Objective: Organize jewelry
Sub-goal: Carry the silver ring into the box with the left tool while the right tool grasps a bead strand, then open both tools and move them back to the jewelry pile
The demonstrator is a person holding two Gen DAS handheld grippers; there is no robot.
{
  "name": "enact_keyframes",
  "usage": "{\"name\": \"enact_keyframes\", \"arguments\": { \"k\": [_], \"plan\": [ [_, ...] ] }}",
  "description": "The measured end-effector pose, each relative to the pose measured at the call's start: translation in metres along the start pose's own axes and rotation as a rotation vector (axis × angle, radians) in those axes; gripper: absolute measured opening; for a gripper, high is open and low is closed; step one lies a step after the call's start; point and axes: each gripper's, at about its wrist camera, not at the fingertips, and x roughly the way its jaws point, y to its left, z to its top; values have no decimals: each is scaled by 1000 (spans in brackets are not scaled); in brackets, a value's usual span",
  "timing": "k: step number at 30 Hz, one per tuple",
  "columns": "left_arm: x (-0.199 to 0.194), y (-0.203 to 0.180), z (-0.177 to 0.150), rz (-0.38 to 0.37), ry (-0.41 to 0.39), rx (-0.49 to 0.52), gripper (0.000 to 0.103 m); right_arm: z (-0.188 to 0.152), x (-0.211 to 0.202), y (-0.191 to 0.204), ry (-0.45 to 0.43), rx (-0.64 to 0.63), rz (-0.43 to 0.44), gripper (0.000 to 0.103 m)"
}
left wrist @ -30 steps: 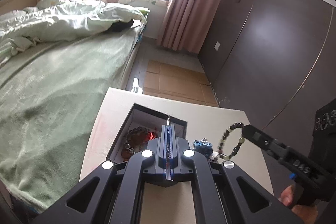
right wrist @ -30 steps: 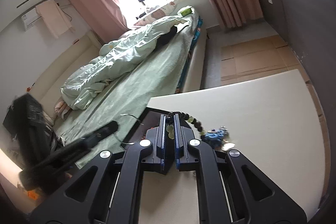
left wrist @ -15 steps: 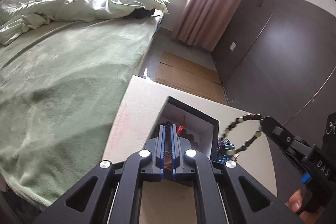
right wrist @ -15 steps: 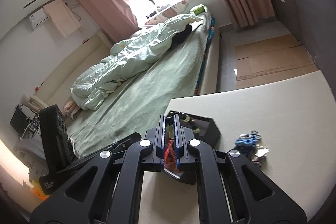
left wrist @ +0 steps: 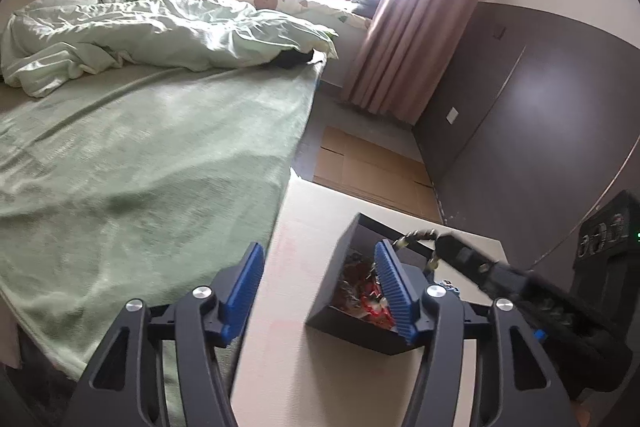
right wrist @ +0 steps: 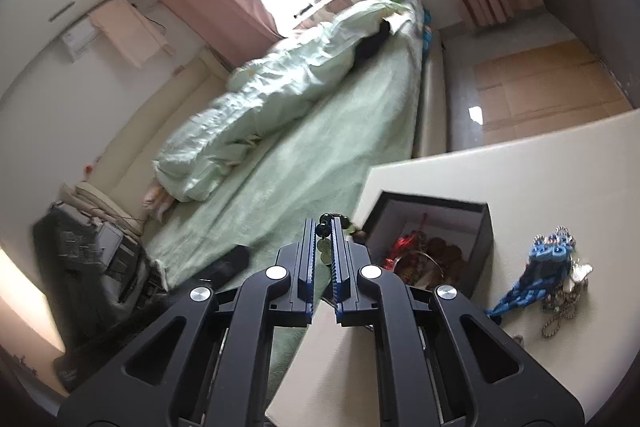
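Two changes stand out against half a second ago: the left gripper [left wrist: 318, 291], then pressed shut over the box, now stands spread wide and empty, and the right gripper [right wrist: 323, 251] has carried its load closer to the box.

The dark square open-topped jewelry box [right wrist: 478, 227] sits on the cream tabletop [right wrist: 540, 167], already holding red and brown pieces. The right gripper is clenched on the bracelet of dark and pale green beads [right wrist: 325, 227], whose loop in the left wrist view [left wrist: 416, 237] hangs at the box's far rim. It looks ready to be lowered in and let go.

A blue beaded ornament tangled with silver ball chains [right wrist: 550, 275] lies on the table just beside the box, likely next, perhaps for the freed left gripper.
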Motion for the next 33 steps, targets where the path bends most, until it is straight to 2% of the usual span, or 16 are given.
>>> {"name": "enact_keyframes", "arguments": {
  "k": [1,3,5,8,9,13,15,21,23,24,33],
  "plan": [
    [-1,2,0,5,-3,-3,59,-2,7,-4,32,10,-76,10],
    [-3,5,0,10,-6,-7,61,-4,13,-14,63,43,-149,17],
    [-4,8,0,12,-4,-14,62,-2,5,-21,31,66,-152,30],
    [-5,9,0,13,-4,-14,65,2,-13,-22,-30,34,-184,48],
    [-5,9,-1,15,-5,-13,69,3,-18,-25,-42,34,-185,48],
    [-6,3,-1,10,-9,-5,72,4,-33,-42,-46,47,-197,48],
    [-5,-2,-1,3,-12,0,78,5,-43,-48,-50,51,-200,48],
    [-5,-20,-4,-20,-9,18,82,9,-59,-72,-15,60,-195,49],
    [-4,-26,-6,-23,-14,28,84,8,-65,-79,-4,57,-202,62],
    [-4,-29,-7,-25,-14,31,84,8,-68,-82,-3,54,-205,63],
    [3,-59,-23,-68,8,57,84,2,-91,-108,28,53,-216,64]
  ]
}}
